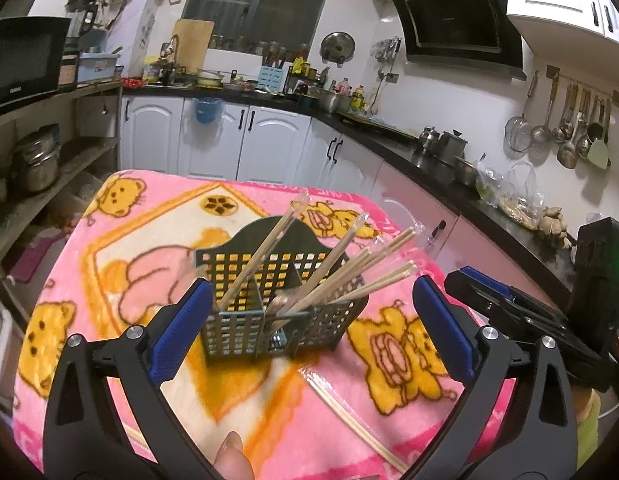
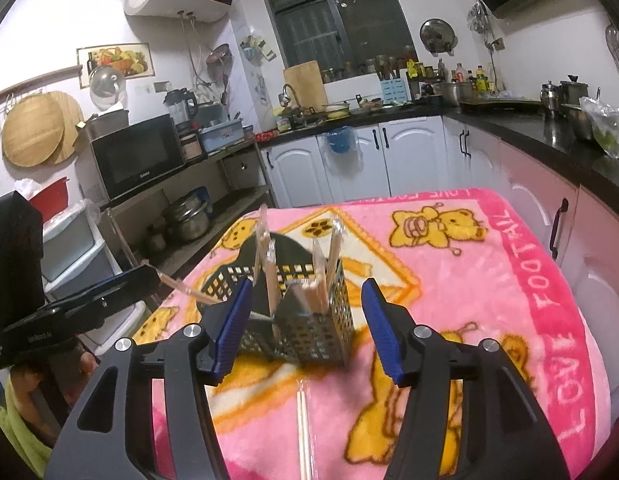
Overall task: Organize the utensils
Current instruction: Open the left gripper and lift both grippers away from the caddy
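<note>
The utensil basket [image 1: 277, 312] stands just ahead of the left gripper [image 1: 309, 320] and right gripper [image 2: 305, 328], both gaping empty.

left tool [image 1: 309, 320]: jaws wide apart, empty | right tool [image 2: 305, 328]: jaws parted, empty

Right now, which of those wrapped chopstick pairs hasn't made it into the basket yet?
The wrapped pair lying flat on the pink blanket in front of the basket, nearest the grippers. All the others stand upright or lean inside the basket's compartments.
</note>
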Demonstrator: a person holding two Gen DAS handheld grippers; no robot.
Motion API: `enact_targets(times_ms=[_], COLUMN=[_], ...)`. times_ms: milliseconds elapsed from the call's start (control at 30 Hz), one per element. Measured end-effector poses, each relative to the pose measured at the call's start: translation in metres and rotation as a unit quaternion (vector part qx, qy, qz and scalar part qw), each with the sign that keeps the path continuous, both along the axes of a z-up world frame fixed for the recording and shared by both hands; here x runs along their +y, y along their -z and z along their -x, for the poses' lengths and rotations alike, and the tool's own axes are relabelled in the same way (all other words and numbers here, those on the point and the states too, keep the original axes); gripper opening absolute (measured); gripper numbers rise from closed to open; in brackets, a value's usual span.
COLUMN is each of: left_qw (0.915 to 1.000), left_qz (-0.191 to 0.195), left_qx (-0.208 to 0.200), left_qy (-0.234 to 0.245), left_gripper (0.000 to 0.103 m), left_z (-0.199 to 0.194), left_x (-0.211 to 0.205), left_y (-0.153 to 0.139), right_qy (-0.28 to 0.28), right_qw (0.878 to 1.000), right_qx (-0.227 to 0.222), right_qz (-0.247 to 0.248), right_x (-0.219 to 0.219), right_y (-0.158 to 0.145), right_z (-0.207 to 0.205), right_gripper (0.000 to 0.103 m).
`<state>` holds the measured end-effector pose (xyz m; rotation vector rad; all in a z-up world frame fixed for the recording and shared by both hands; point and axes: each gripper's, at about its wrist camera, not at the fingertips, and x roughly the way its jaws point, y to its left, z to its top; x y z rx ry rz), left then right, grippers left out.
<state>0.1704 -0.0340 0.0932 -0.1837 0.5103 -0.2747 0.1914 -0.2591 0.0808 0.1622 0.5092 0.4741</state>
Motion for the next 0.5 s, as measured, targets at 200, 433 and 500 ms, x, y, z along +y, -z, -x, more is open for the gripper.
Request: enact_targets(times_ms=[200, 433, 500], left_qw=[0.9999, 0.9996, 0.9993], left_qz=[-0.005, -0.007, -0.006], left_qx=[0.008, 0.024, 0.03], left_qy=[-0.007, -0.017, -0.021], left_gripper=[0.092, 0.092, 0.092], left_z=[0.009, 0.018, 0.02], left_x=[0.007, 0.015, 0.018], left_y=[0.009, 0.024, 0.029], right_qy=[-0.004, -0.014, -0.016], right_qw=[1.0, 0.999, 0.999], right_qx=[0.013, 0.029, 0.033], right_qz=[0.008, 0.015, 0.018], right_x=[0.003, 0.009, 0.011], right_y=[0.012, 0.027, 0.031], right_z=[0.005, 0.009, 0.009], right_gripper=[0.056, 0.057, 0.058])
